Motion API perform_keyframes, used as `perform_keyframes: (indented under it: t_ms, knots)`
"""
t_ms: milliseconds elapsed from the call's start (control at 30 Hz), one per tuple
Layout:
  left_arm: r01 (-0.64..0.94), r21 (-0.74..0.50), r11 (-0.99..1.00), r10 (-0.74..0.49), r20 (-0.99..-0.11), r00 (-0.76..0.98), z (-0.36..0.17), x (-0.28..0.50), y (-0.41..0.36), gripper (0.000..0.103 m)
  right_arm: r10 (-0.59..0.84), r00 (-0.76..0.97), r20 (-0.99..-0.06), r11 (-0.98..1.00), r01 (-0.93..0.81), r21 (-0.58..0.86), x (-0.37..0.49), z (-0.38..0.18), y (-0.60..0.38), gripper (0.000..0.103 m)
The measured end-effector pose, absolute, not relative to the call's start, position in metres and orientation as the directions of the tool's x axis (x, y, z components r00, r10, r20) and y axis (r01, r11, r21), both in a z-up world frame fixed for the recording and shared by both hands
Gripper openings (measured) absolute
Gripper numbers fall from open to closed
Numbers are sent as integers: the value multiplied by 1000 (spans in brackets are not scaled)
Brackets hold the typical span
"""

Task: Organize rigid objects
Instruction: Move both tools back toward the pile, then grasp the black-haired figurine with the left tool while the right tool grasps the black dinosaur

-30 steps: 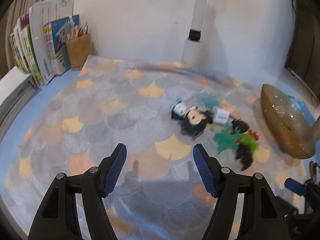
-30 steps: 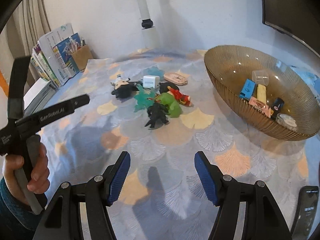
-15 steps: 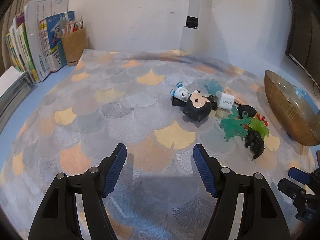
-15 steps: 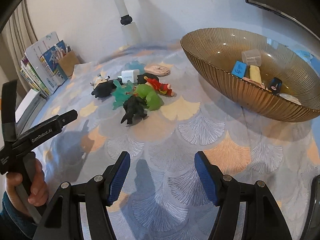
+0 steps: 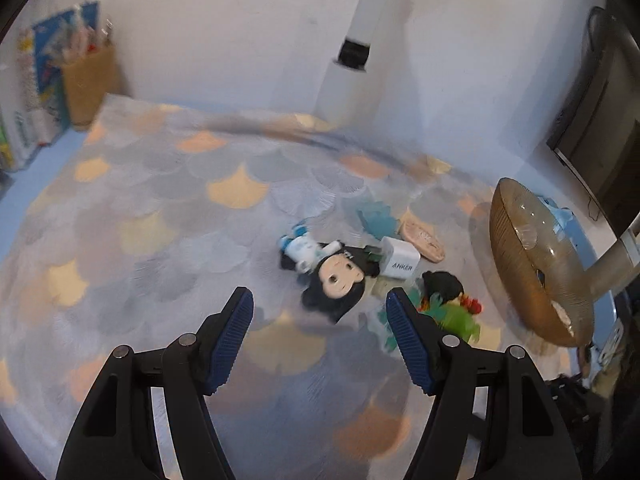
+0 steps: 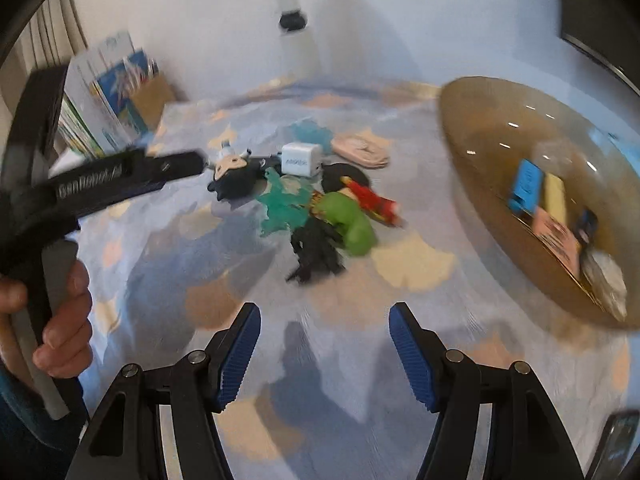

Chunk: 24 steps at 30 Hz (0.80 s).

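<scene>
A heap of small toys lies on the scale-patterned cloth: a black-haired doll (image 5: 338,282) (image 6: 236,172), a white charger cube (image 5: 400,258) (image 6: 299,159), a teal figure (image 6: 282,208), a green figure (image 6: 352,220), a black spiky figure (image 6: 314,250) and a red one (image 6: 374,200). An amber ribbed bowl (image 5: 520,256) (image 6: 472,152) on the right holds several small items. My left gripper (image 5: 320,310) hangs open just short of the doll, nothing between its pads. My right gripper (image 6: 325,326) is open and empty, nearer than the black figure.
Books and a brown pen holder (image 5: 86,80) stand at the back left against the wall. A white lamp post (image 5: 360,28) rises at the back. A pink flat oval (image 5: 424,236) lies behind the charger. A person's hand (image 6: 60,312) holds the left tool.
Both grippers have slid toward the toy heap, so the doll and figures look larger and closer. The left view swung right and down. Both jaws keep the same width.
</scene>
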State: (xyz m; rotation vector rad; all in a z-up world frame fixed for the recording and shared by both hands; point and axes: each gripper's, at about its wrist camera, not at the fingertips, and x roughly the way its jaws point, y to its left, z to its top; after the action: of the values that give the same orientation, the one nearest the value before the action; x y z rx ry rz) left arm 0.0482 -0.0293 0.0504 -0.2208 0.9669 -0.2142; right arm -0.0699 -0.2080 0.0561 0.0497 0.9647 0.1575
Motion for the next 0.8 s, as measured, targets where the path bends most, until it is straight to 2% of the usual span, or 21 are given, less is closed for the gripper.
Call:
perform_keyframes:
  t_ms: [167,300,333,400,467,567,800]
  knots:
    - [52,-317,947,-297,-803,517,32,67,-34,67,196,547,-814,979,-68,191,-48,42,-208,64]
    - [51,-278,959,-263,-812,521,26,75,-47,64,198,565,-801,978,-58,201,-41,41,-207,63]
    - [52,-275,960,-261,-813,521,26,77,-47,62,190,568,-801,979,-53,194,-38,41,-205,62]
    - [52,-274,960,-261,-819,511,23,79,-49,45,169,577,-799,984,-46,175,-35,41,-202,58]
    - [59,-291,955,-280,-815,508,21,80,-48,41,123,592,-797,991,-33,128,-35,41,-197,46]
    - [72,-274,959,-271,-813,515,23,72,-49,41,120,596,-794,992,-45,116,-36,41,-195,33]
    - [76,-277,958,-276,-811,517,27,20,-28,41,187,597,-780,982,-118,145,-70,37,-199,33]
